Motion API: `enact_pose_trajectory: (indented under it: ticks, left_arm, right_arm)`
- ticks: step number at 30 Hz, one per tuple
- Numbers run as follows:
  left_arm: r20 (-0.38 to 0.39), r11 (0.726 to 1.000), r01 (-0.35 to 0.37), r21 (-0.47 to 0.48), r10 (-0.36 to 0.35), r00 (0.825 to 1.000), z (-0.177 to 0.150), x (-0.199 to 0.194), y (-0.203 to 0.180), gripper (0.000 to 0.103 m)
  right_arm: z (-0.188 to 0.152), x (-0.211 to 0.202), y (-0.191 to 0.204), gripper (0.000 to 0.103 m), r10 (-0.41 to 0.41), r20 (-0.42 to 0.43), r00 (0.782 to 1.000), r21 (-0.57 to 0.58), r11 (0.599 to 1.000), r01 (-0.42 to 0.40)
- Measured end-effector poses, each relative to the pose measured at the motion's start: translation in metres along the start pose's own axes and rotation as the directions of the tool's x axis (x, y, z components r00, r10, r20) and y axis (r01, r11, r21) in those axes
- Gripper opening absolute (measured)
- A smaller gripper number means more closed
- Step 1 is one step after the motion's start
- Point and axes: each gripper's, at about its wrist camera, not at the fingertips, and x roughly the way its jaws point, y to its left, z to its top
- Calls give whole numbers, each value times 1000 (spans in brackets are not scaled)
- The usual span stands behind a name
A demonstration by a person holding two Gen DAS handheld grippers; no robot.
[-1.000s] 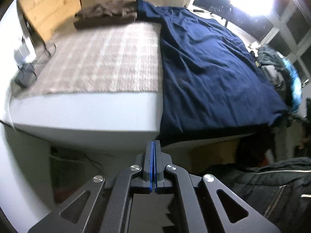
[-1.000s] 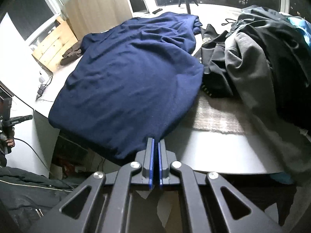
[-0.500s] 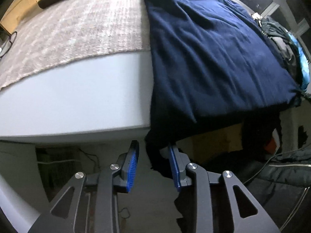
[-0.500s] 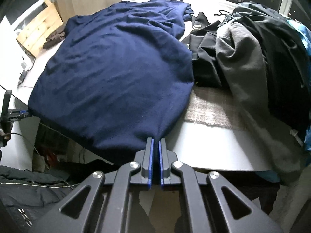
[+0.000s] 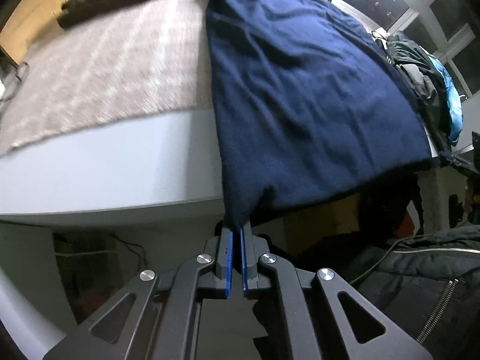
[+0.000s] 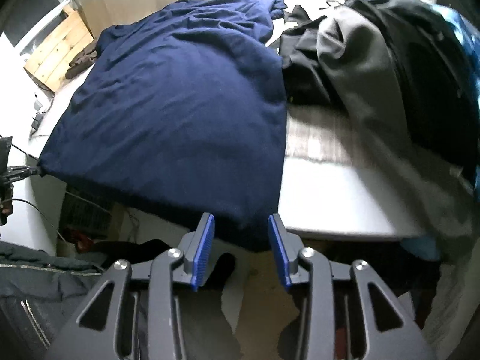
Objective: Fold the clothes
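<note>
The left gripper [image 5: 237,234] is pinching the near hem corner of the blue shirt [image 5: 300,90], which lies spread over the table [image 5: 105,165] toward twelve o'clock. The right gripper [image 6: 241,234] is opening, hem between its spread jaws unpinched. Gripping the corners seems underway; next, the right must close on its corner.

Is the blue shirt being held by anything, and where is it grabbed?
Yes. The left gripper is shut on the blue shirt, pinching its hanging bottom corner. The right gripper is opening, with the hem between its pads but not squeezed.
</note>
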Motion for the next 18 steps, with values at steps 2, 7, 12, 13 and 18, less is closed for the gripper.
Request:
enact_pose_trajectory:
  ticks: [2,7,12,13,18]
  left_arm:
    - [19,1000,-11,7,10,1000,6,-18,-1,3]
    - [20,998,-38,43,38,999,24,-33,-9,3]
    - [3,996,-46,81,46,999,39,-29,-27,3]
    - [2,996,-45,82,45,999,42,-26,-29,3]
    - [21,997,-34,62,33,999,45,-27,-29,3]
  right_arm:
    - [-9,0,-3,37,16,10,1000,20,1000,-16]
    - [-11,8,-8,37,1,49,999,30,1000,-3]
    - [-8,23,3,38,-56,46,997,-74,996,59]
    - [-7,23,5,38,-72,47,996,-85,993,76]
    - [-6,20,19,25,-143,75,987,-164,975,153]
